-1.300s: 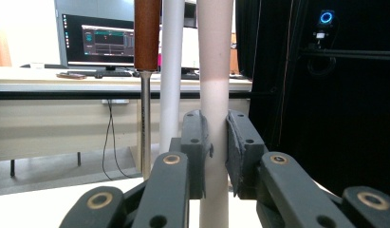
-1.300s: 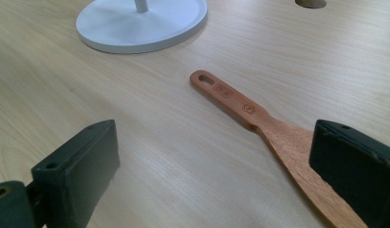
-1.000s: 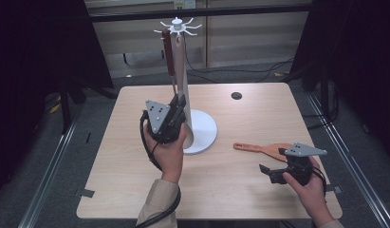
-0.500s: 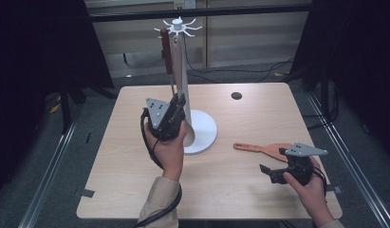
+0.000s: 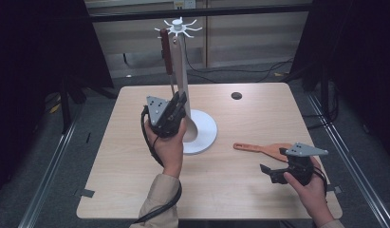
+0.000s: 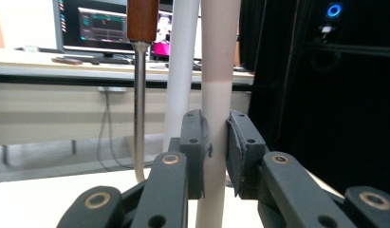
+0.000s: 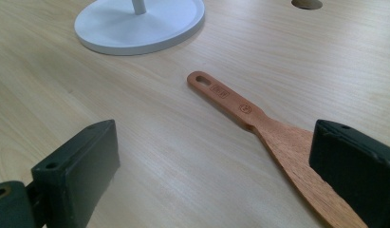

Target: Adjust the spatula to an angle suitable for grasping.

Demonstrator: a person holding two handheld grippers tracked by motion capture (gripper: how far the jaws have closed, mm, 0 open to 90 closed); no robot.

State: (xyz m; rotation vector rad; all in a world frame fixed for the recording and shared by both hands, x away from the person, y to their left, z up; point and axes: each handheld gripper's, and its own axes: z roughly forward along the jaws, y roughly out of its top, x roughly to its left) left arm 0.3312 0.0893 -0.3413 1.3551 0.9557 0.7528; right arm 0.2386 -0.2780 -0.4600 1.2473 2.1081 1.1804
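Note:
A white utensil stand [image 5: 179, 71] with a round base [image 5: 204, 135] stands mid-table, its hook ring at the top. A brown-handled utensil [image 5: 166, 52] hangs from it, its metal shaft [image 6: 139, 109] hanging straight down. My left gripper [image 5: 180, 102] is beside the stand's pole [image 6: 182, 57], shut on the upright handle of a pale utensil [image 6: 216, 71]. The pale utensil's spoon-like end [image 5: 190, 127] hangs near the base. My right gripper [image 5: 271, 173] stands open low over the table at the right. A wooden spatula [image 7: 240, 107] lies flat just ahead of it, blade toward the right jaw.
A small round hole [image 5: 236, 95] sits in the wooden tabletop [image 5: 116, 161] behind the stand. A metal rail [image 5: 50, 175] runs along the table's left side. Cables lie on the floor beyond the far edge.

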